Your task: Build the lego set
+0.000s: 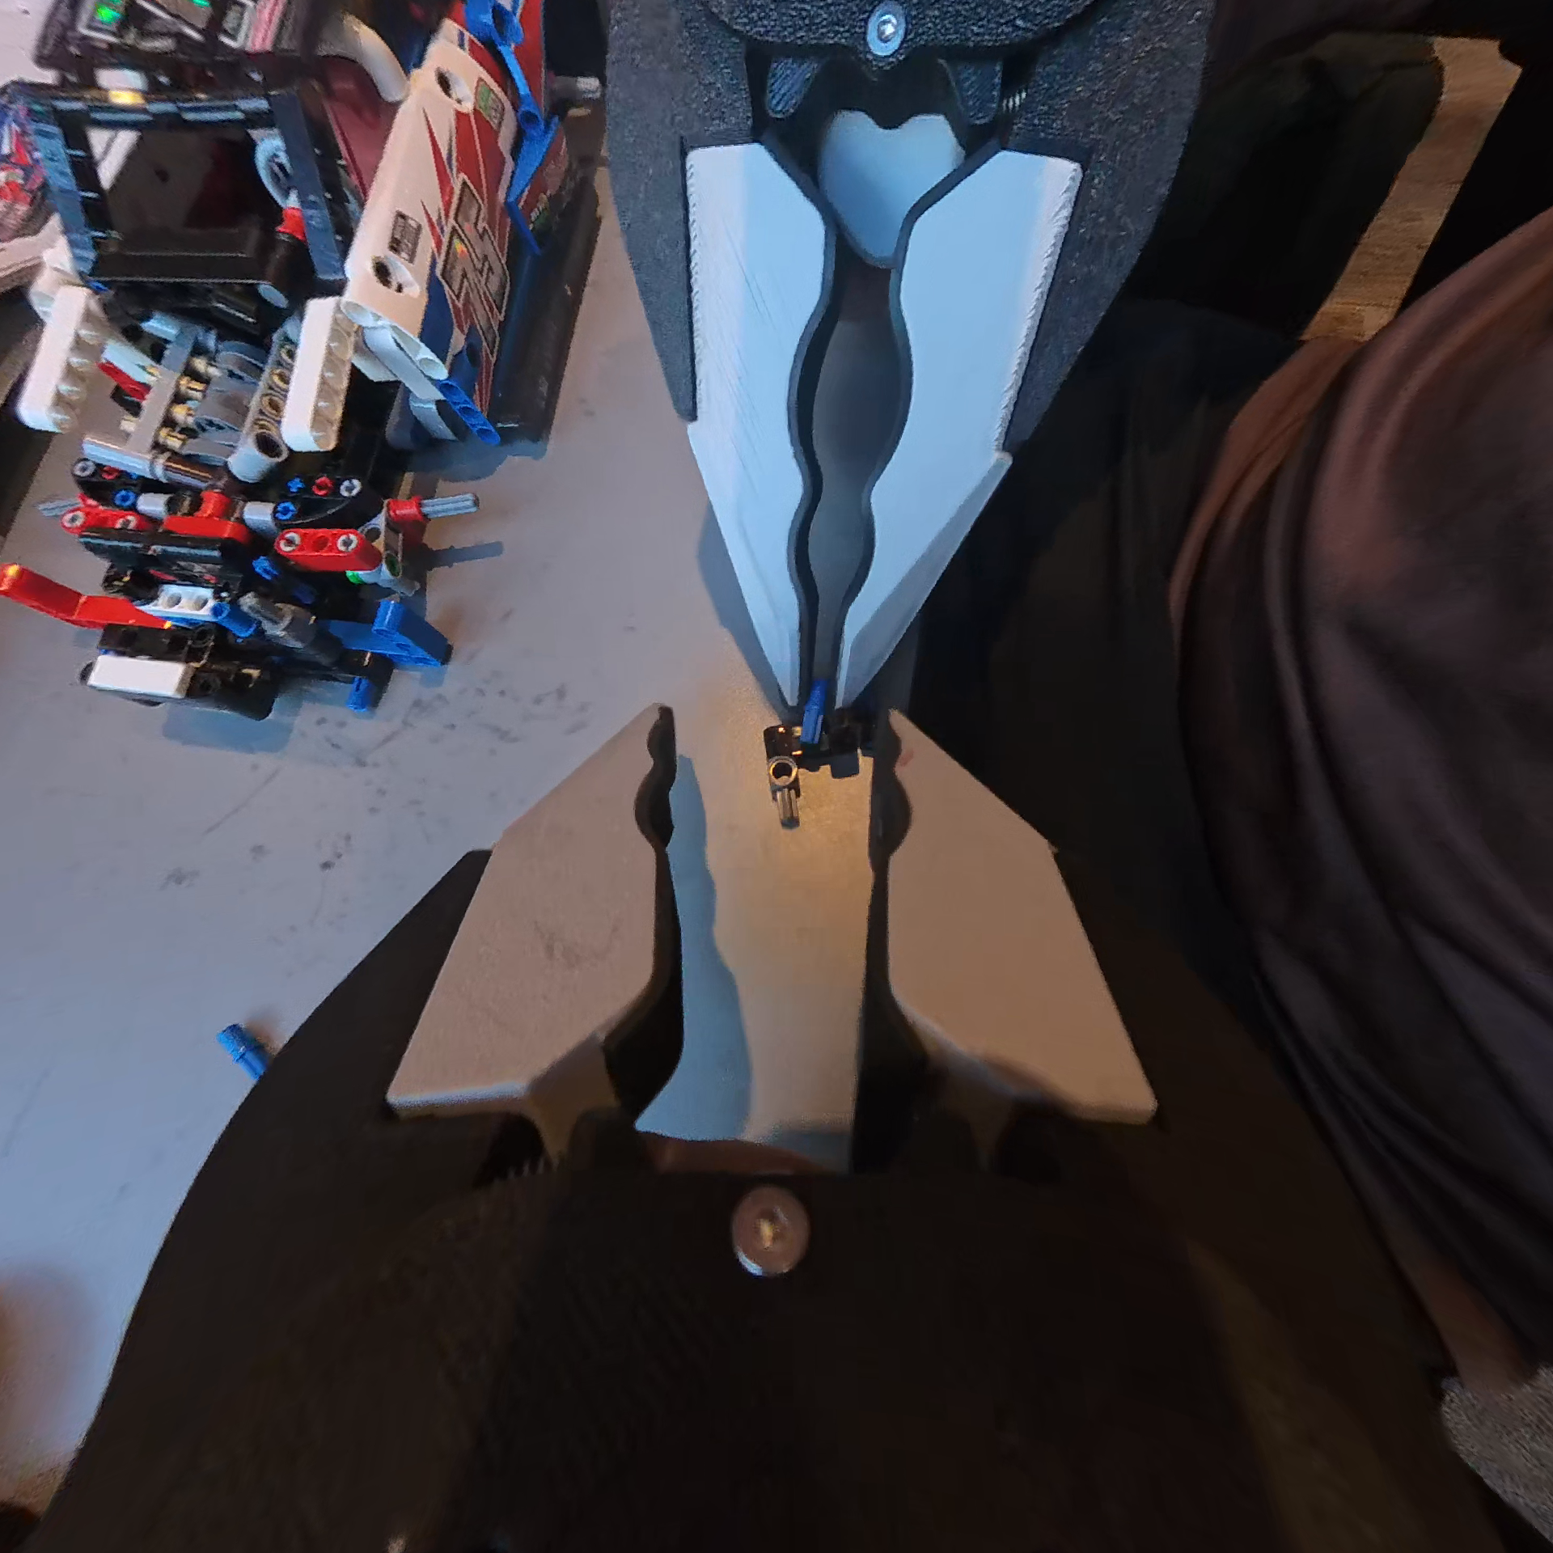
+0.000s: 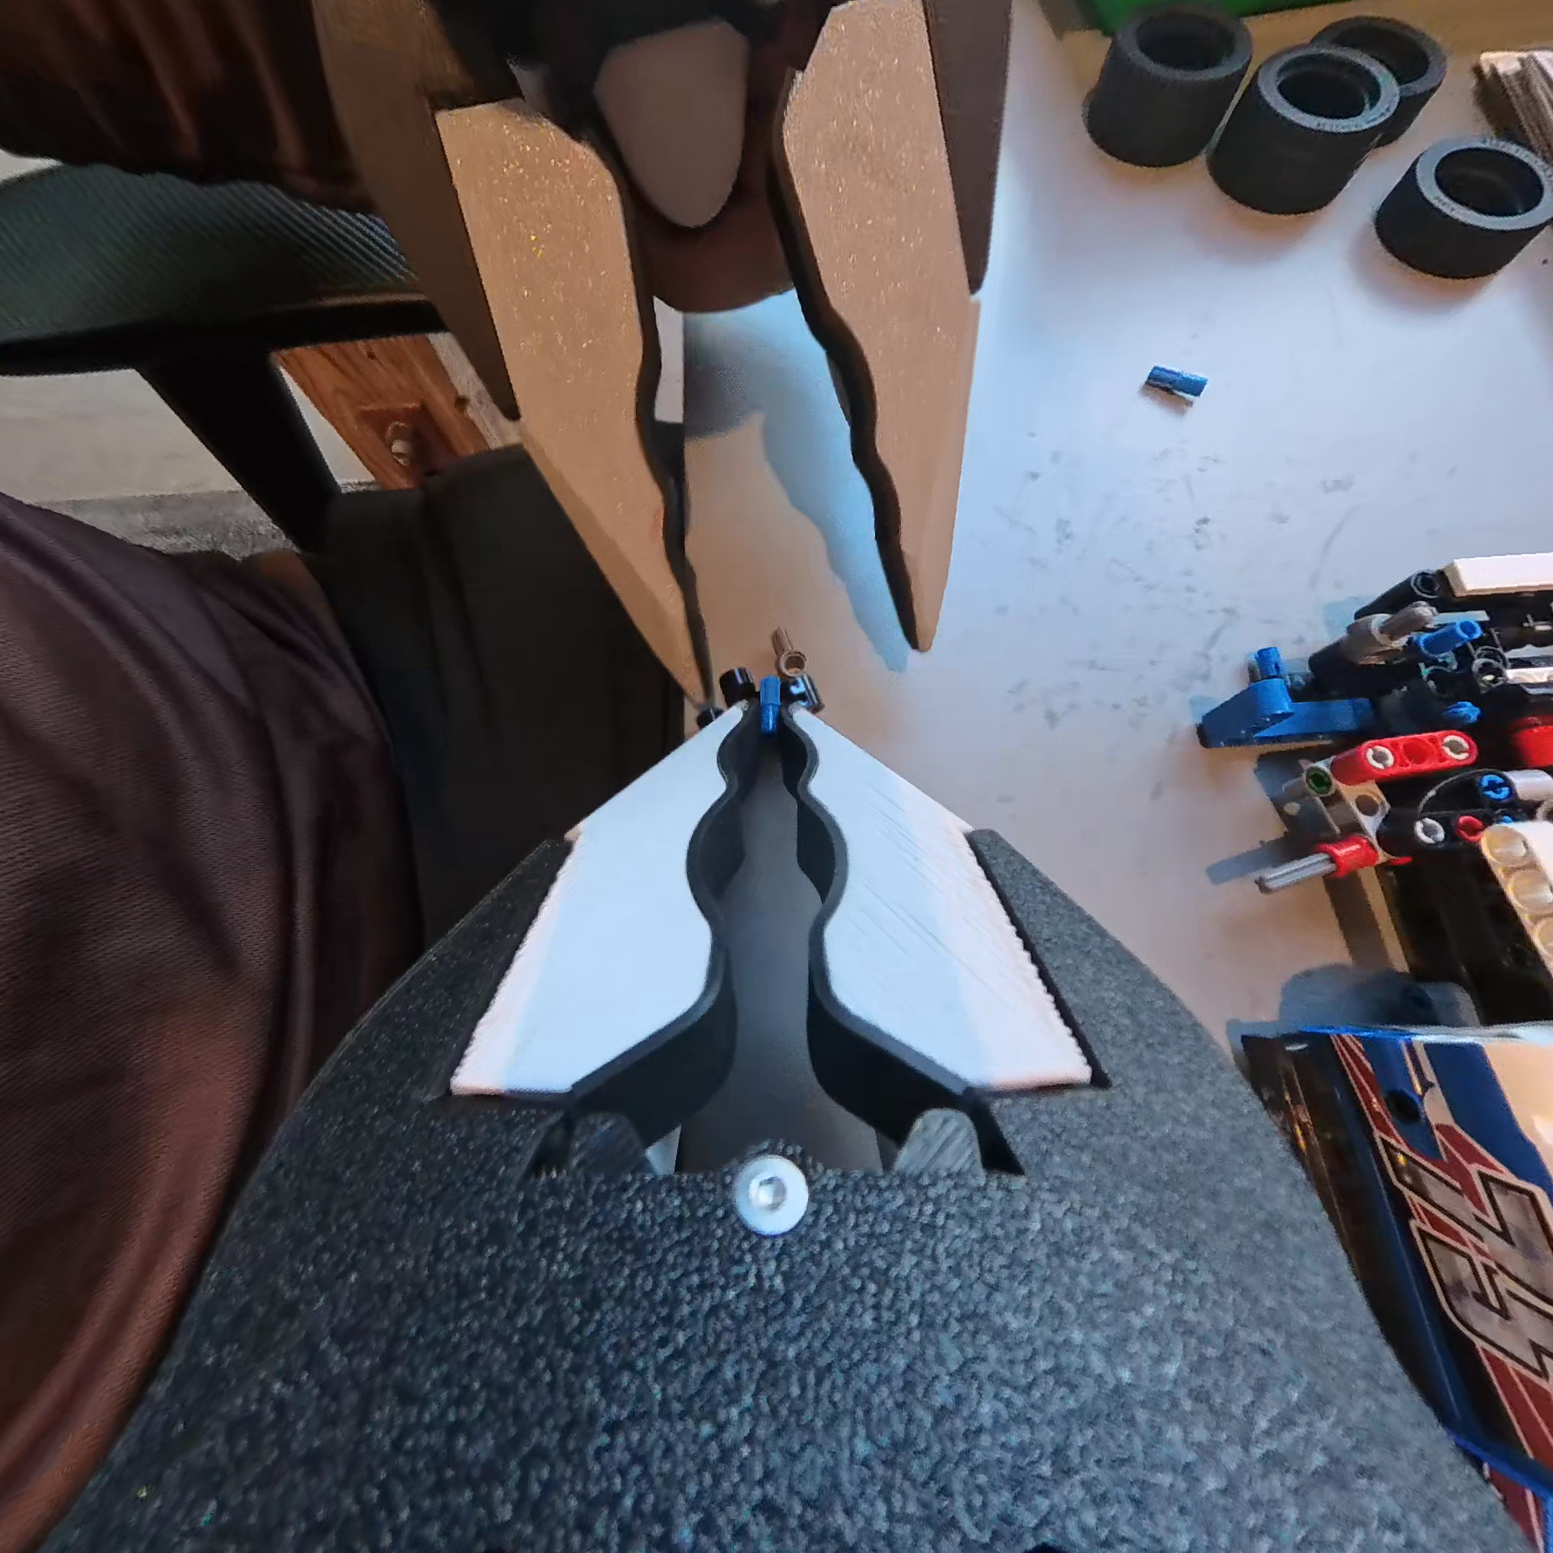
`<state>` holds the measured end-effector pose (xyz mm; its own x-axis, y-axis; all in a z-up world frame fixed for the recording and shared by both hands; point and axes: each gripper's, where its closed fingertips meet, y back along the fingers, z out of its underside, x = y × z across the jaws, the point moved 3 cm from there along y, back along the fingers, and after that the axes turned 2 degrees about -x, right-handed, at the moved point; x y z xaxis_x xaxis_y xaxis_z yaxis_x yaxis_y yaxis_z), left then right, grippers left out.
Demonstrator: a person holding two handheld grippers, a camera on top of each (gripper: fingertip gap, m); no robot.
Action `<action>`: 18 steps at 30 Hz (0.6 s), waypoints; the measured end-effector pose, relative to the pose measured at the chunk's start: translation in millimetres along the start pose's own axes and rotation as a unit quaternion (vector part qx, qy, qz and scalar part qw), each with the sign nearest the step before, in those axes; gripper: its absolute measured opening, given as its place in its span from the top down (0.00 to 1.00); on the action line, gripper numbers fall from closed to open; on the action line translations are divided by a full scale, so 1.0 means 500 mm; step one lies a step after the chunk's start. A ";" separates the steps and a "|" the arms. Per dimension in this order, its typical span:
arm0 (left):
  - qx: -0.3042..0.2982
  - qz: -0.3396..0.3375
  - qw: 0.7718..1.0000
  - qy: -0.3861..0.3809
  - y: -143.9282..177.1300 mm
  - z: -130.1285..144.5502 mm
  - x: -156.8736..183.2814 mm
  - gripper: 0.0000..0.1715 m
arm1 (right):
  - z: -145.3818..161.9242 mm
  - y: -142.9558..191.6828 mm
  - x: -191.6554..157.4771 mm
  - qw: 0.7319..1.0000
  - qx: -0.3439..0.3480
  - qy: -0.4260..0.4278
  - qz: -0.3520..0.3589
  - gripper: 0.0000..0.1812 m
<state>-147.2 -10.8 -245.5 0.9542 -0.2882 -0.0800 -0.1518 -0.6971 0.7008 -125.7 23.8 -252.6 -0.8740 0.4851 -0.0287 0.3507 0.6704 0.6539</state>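
On the scuffed white bench [image 1: 252,882], near its edge by me, my left claw [image 1: 773,756] gapes, one finger touching the small black connector piece [image 1: 811,744]; my right claw [image 2: 769,714] pinches its blue pin [image 2: 768,710].

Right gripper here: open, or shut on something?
Shut. The right gripper pinches a blue pin between its fingertips, with only a sliver of gap; the left gripper stands open.

Black textured claw [image 2: 769,714] bodies w/ white fingers [image 2: 924,924] (silver screw each).
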 end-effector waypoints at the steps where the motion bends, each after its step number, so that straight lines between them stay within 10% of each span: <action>1: 0.002 -0.008 1.000 0.003 0.005 0.000 -0.002 0.75 | -0.001 0.002 -0.001 1.000 0.005 0.001 -0.002 0.98; 18: 0.011 -0.016 0.999 -0.037 0.023 -0.032 0.026 0.93 | -0.029 0.047 -0.016 0.997 0.074 0.034 0.006 0.98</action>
<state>-132.4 -12.2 -227.0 0.9373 -0.3126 -0.1542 -0.1283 -0.7209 0.6811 -115.4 27.7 -226.2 -0.8885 0.4578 0.0325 0.4024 0.7431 0.5347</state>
